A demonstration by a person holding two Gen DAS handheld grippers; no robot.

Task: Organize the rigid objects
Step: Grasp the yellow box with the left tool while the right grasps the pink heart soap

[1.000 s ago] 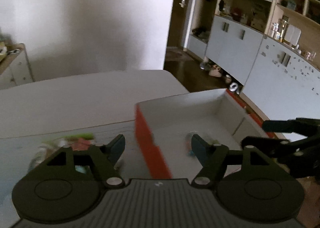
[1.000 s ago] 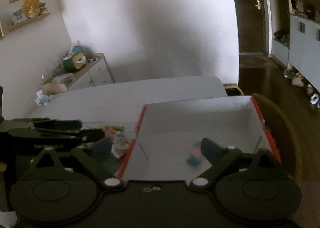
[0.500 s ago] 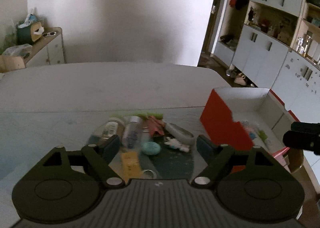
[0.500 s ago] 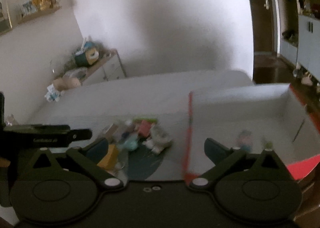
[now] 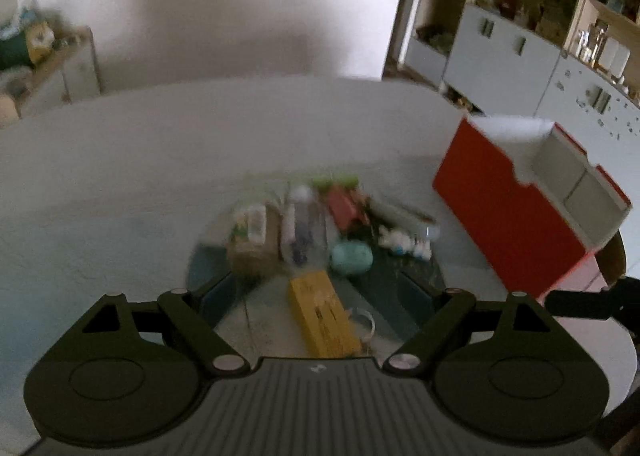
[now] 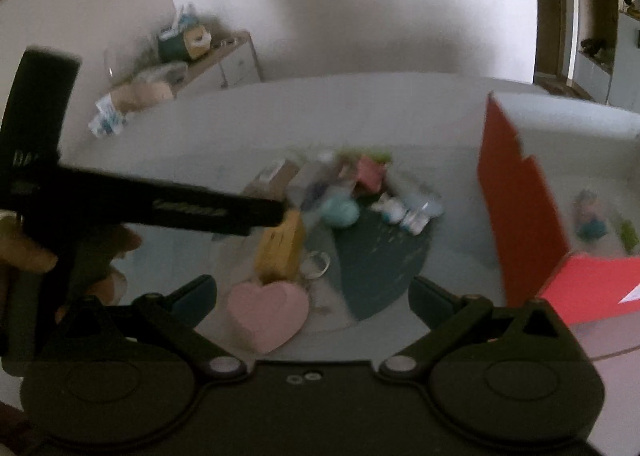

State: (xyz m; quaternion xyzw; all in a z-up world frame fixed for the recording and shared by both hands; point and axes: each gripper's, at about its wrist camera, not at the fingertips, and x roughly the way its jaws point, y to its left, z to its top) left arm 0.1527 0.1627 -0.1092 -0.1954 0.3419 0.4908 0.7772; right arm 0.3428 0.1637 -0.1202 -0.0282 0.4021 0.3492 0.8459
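Note:
A pile of small objects lies on a dark round mat (image 5: pixel 392 276) on the table: a yellow box (image 5: pixel 320 312), a teal egg-shaped item (image 5: pixel 351 258), bottles (image 5: pixel 298 220), a red piece (image 5: pixel 342 204) and a white figure (image 5: pixel 400 242). My left gripper (image 5: pixel 316 292) is open and empty, just above and before the yellow box. My right gripper (image 6: pixel 312 296) is open and empty, near a pink heart box (image 6: pixel 268 312); the pile (image 6: pixel 340 196) lies beyond. A red box with white inside (image 5: pixel 512 208) stands to the right, holding a small toy (image 6: pixel 590 216).
The left gripper's body (image 6: pixel 140 204) crosses the right wrist view from the left, over the yellow box (image 6: pixel 280 244). A key ring (image 6: pixel 316 262) lies beside that box. A sideboard (image 6: pixel 216 60) stands by the far wall; cabinets (image 5: pixel 520 48) stand at right.
Both grippers have swung left, away from the red box and toward the pile. The pile now sits centred and closer in both views. Both stay open and empty.

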